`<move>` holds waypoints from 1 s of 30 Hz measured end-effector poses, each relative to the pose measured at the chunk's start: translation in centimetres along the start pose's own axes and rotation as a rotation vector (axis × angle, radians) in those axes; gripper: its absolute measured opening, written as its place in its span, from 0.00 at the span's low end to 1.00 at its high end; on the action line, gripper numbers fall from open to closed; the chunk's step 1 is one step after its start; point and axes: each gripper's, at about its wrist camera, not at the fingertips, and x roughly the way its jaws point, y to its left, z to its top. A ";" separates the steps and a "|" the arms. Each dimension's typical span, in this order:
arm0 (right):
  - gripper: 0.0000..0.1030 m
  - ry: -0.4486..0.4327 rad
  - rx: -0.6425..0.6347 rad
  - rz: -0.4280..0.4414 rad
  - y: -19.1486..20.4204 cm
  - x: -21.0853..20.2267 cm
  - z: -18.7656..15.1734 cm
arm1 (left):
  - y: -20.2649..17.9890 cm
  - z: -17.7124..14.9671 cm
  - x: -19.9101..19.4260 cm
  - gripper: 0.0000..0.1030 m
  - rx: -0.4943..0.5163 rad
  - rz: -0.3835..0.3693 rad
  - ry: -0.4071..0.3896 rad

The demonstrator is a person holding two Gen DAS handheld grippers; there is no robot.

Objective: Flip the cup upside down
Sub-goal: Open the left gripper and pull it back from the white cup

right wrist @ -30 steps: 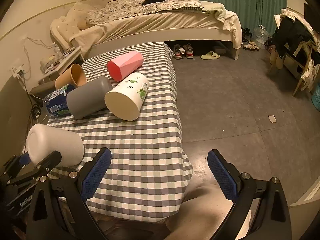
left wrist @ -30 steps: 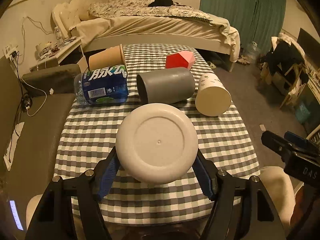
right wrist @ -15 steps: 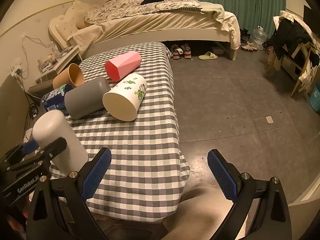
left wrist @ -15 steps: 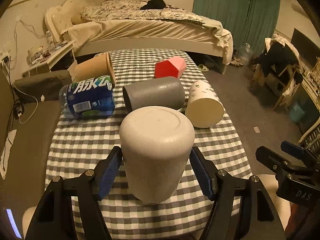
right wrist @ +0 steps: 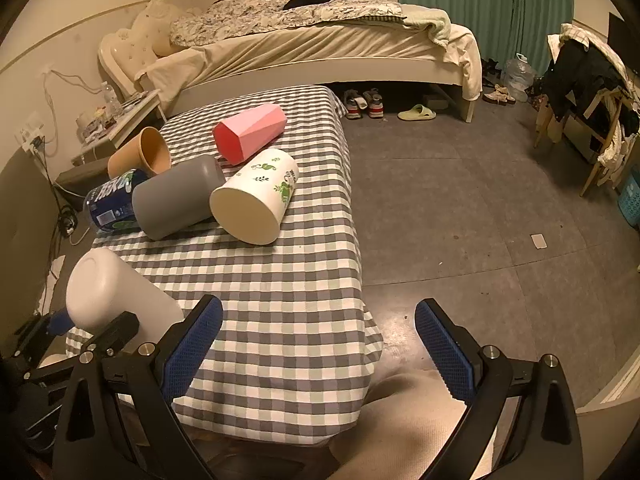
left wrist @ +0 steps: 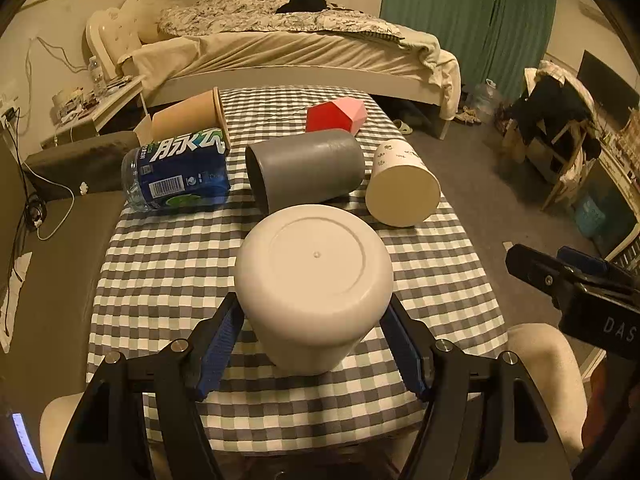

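White cup (left wrist: pixel 314 280), base toward the lens and tilted, sits clamped between the blue pads (left wrist: pixel 219 350) of my left gripper (left wrist: pixel 314 350) over the near end of the checked tablecloth (left wrist: pixel 168 256); I cannot tell whether its hidden rim touches the cloth. My right gripper (right wrist: pixel 318 350) hangs with its fingers spread wide and nothing between them, off the table's right edge above the floor.

In my judgement the risk lies in the set-down: letting go while the cup leans could send it rolling off the near edge, and the smooth wall may slide in the pads if I twist too fast.

Beyond it, a grey cup (left wrist: pixel 306 172) lies on its side just beside a cream cup with green leaf prints (right wrist: pixel 256 198), also lying down; a swing too far forward could knock either. Left of them rests a blue-labelled plastic bottle (left wrist: pixel 178 174), with a tan paper cup (left wrist: pixel 188 114) and a pink faceted cup (left wrist: pixel 336 116) farther back. An unmade bed (left wrist: pixel 288 48) fills the background.
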 end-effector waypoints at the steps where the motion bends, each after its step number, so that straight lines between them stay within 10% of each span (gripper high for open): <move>1: 0.94 -0.001 -0.003 0.002 0.1 -0.1 0.0 | 0.0 0.0 0.0 0.71 0.001 0.001 -0.002; 30: 0.97 -0.245 -0.081 0.027 3.4 -11.9 0.5 | 3.4 1.2 -12.7 0.96 -0.020 0.093 -0.281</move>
